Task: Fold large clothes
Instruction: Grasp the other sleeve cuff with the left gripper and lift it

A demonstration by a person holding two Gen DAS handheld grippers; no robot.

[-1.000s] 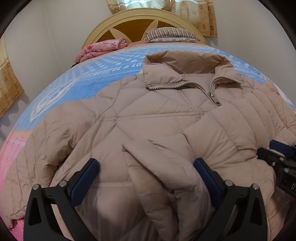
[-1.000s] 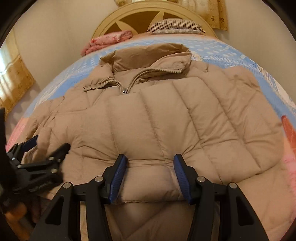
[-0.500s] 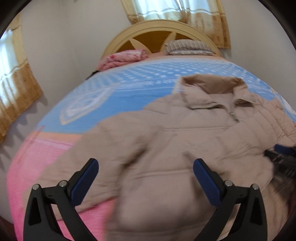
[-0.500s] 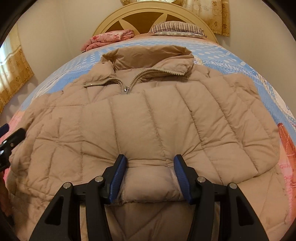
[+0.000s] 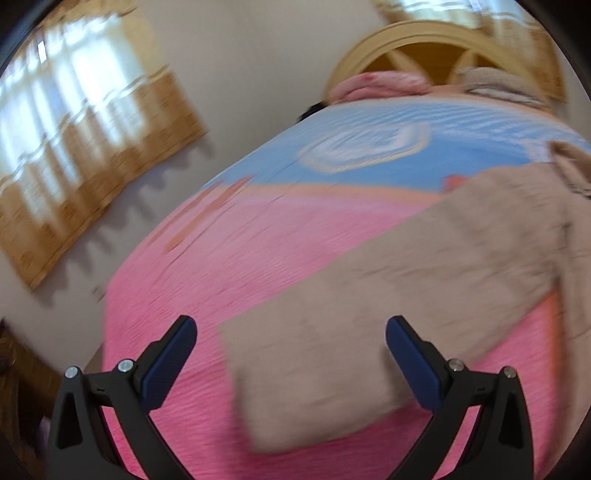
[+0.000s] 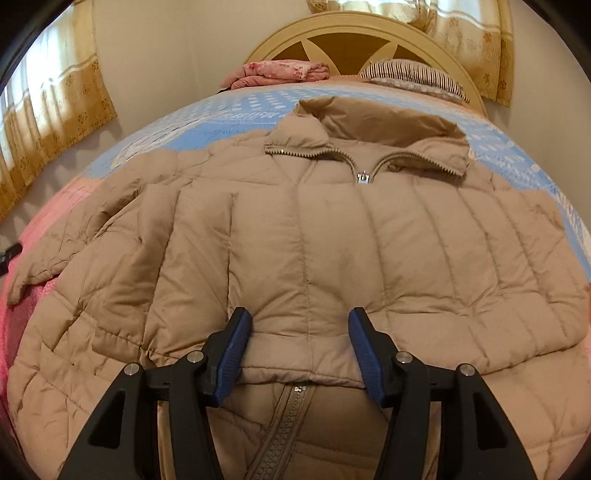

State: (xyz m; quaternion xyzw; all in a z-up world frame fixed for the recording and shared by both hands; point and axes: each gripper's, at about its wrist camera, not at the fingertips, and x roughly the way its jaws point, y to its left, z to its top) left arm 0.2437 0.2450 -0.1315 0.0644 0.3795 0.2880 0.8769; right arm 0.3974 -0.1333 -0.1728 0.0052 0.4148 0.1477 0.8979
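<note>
Left wrist view. We held the left gripper (image 5: pixel 291 363) with its jaws spread wide and nothing between them, above the cuff end of the left sleeve (image 5: pixel 388 314) of the tan puffer jacket (image 5: pixel 517 240). The sleeve lay flat and outstretched on the pink part of the bedspread (image 5: pixel 258 240); the frame was blurred, so its seams could not be read. In our judgement, a good grasp called for lowering onto the cuff and pinching both layers near the edge, so that the padded sleeve would lift whole and not slide out.

Right wrist view. We kept the right gripper (image 6: pixel 301 345) pinched on the cuff of the right sleeve (image 6: pixel 306 295), which lay folded across the jacket's chest below the collar zipper (image 6: pixel 364 177). The jacket lay face up in the middle of the bed, collar toward the headboard (image 6: pixel 369 29). We judged that this fold should be set down and smoothed flat before release, since the springy filling might push it open.
</note>
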